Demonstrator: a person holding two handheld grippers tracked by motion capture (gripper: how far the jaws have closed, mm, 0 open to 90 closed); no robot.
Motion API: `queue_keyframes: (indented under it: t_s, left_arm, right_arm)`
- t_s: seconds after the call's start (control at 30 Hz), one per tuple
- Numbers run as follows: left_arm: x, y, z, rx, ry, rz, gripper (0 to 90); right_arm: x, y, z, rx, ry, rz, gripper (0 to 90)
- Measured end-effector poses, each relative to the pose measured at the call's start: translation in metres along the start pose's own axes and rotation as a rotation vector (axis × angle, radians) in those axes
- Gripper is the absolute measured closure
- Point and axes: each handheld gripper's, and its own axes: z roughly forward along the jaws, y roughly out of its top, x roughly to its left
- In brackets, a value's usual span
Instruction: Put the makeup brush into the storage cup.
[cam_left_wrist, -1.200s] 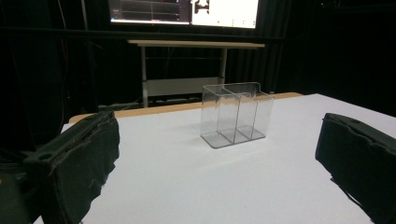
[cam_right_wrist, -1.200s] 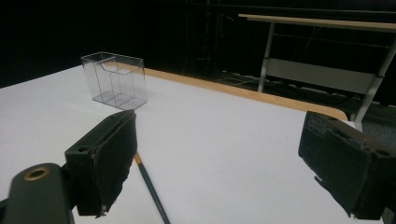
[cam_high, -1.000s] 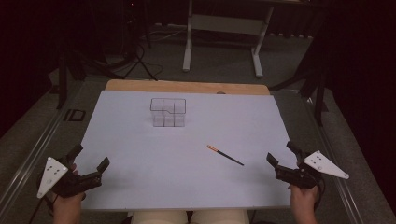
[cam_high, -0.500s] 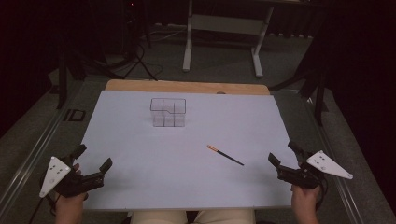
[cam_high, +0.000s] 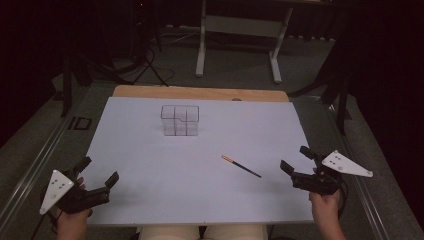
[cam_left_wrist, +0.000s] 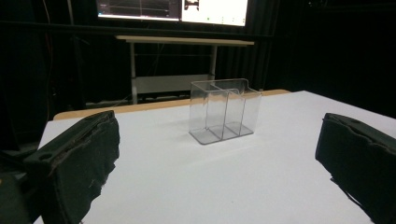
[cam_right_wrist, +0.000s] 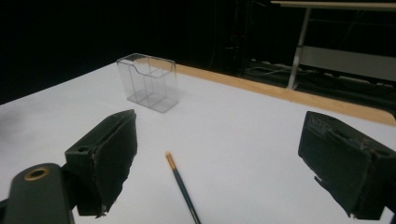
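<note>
A clear plastic organizer (cam_high: 180, 120) with several compartments stands upright and empty on the white table top (cam_high: 150, 160), toward the far middle; it is also in the left gripper view (cam_left_wrist: 223, 110) and the right gripper view (cam_right_wrist: 149, 82). A thin dark pencil with an orange end (cam_high: 241, 166) lies flat right of centre, just ahead of the right jaws (cam_right_wrist: 181, 185). My left gripper (cam_high: 98, 172) hovers open at the near left corner, holding nothing. My right gripper (cam_high: 296, 159) is open at the near right edge, a short way right of the pencil.
A wooden strip (cam_high: 200, 93) borders the table's far edge. Beyond it stands a white-legged stand (cam_high: 237, 30) on the dark floor, with cables and tripod legs (cam_high: 145, 65) at the far left. Metal rails (cam_high: 40, 150) run along both sides of the table.
Both grippers have drifted slightly, the left a little toward the near edge and the right a touch to the right. The pencil and organizer have not moved.
</note>
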Motion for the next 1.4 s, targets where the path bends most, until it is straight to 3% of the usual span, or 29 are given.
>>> queue_keyframes:
  t_s: [0.13, 0.43, 0.83, 1.2, 1.4]
  left_arm:
    - [0.0, 0.0, 0.0, 0.0, -0.001, 0.003, 0.7]
    - [-0.002, 0.0, 0.002, 0.017, -0.015, 0.01, 0.7]
    - [-0.004, 0.0, 0.003, 0.026, -0.023, 0.022, 0.7]
    - [-0.004, 0.0, 0.003, 0.025, -0.029, 0.02, 0.7]
    - [-0.003, 0.0, 0.003, 0.029, -0.034, 0.014, 0.7]
  right_arm:
    - [0.005, 0.016, 0.008, 0.008, 0.041, -0.036, 11.9]
    - [0.0, 0.031, 0.03, 0.033, 0.181, -0.026, 13.3]
    - [0.002, 0.042, 0.057, 0.073, 0.244, -0.044, 12.6]
    - [0.01, 0.04, 0.086, 0.194, 0.269, -0.062, 13.5]
    - [0.009, 0.033, 0.1, 0.247, 0.316, -0.08, 13.6]
